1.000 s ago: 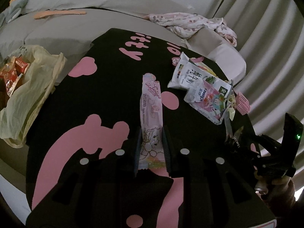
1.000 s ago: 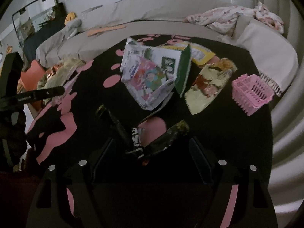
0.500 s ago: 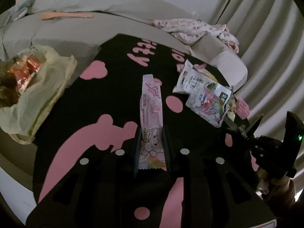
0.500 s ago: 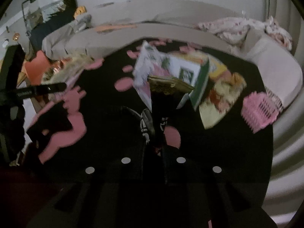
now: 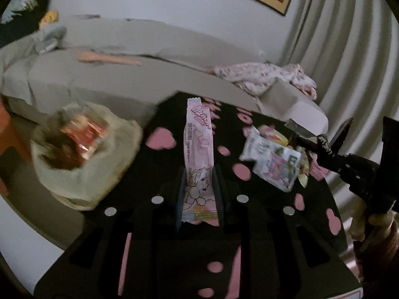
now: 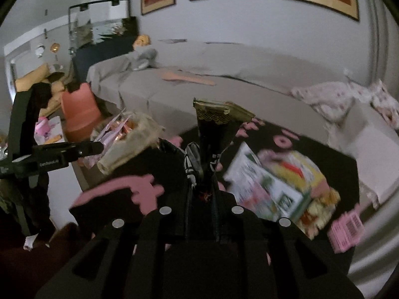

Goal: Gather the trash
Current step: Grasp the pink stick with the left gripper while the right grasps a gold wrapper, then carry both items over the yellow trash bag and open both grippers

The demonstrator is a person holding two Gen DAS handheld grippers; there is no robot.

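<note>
My left gripper (image 5: 198, 174) is shut on a long pink snack wrapper (image 5: 198, 147) and holds it up above the black table with pink shapes (image 5: 269, 214). My right gripper (image 6: 202, 174) is shut on a black wrapper with a gold top edge (image 6: 215, 129), lifted off the table; it also shows in the left wrist view (image 5: 324, 147) at the right. A yellowish trash bag (image 5: 84, 174) with red and orange packets inside hangs open off the table's left side, and shows in the right wrist view (image 6: 127, 144). Several wrappers (image 5: 274, 167) lie on the table's right part.
A grey sofa (image 5: 124, 74) runs behind the table, with a pink patterned cloth (image 5: 264, 77) at its right end. A small pink basket (image 6: 346, 231) sits by the table's right edge. An orange chair (image 6: 79, 112) stands at left. Curtains (image 5: 349, 49) hang at right.
Both grippers have risen and tilted up with their wrappers. The right one closed on the black wrapper a second ago and lifted it. The trash bag now looks closer to the left gripper.
</note>
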